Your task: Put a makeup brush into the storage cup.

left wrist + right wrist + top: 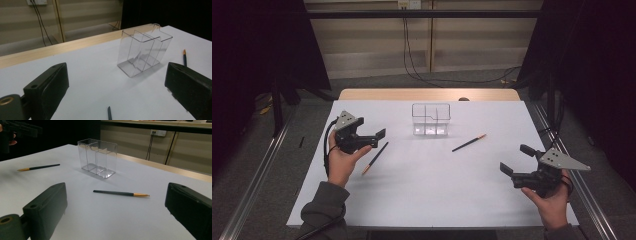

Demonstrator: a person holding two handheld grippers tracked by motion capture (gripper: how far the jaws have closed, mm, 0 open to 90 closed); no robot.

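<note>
A clear plastic organiser [431,120] with three compartments stands empty at the table's far middle. Two dark pencils with orange ends lie flat on the white table. One pencil [375,157] lies just right of my left gripper [377,138], which is open and holds nothing. The other pencil [469,143] lies right of centre, up and left of my open right gripper [516,159]. In the left gripper view the organiser [142,52] stands ahead between the jaws, with a pencil tip [109,113] low down. In the right gripper view a pencil [121,193] lies crosswise ahead, the organiser [98,158] beyond it.
The white table top [432,195] ends in a wooden strip [429,94] at the far side. Metal rails [257,175] run along the floor on both sides. Cables [412,65] hang down the back wall. Dark curtains flank the scene.
</note>
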